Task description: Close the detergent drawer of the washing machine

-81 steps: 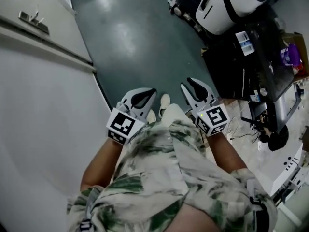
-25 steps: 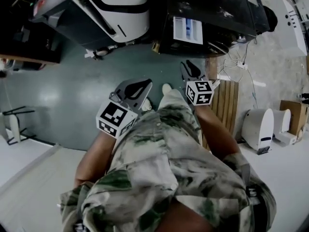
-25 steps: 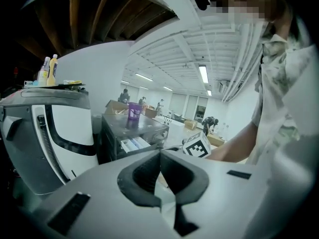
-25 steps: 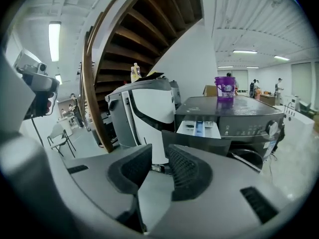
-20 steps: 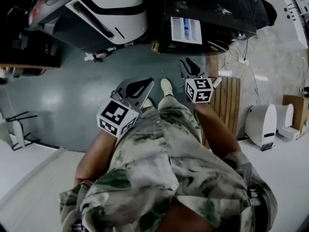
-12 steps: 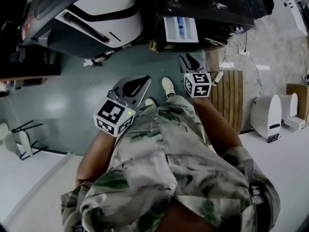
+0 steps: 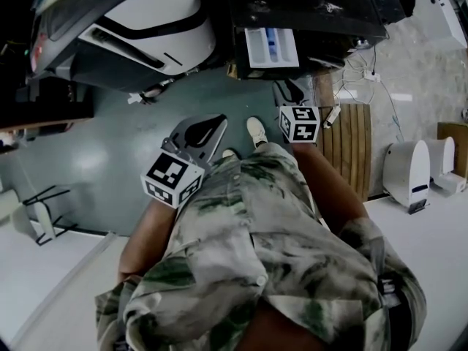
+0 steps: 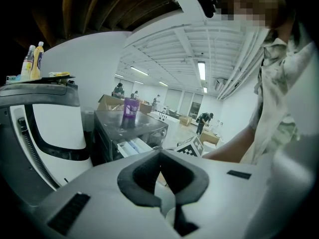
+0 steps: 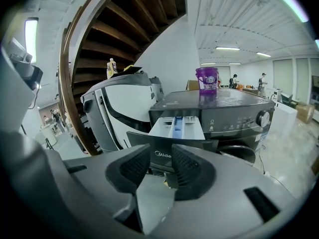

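My right claw (image 9: 160,159) has just been opening and pinches nothing. The drawer (image 9: 177,125) stands pulled out of the washer (image 9: 234,114) ahead, not touched. If I push off-centre, I think it may jam.

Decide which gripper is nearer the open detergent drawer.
Right. The right gripper, jaws just opened and empty, sits in front of the detergent drawer, pointing at it; the left gripper hangs further back and off to its left.
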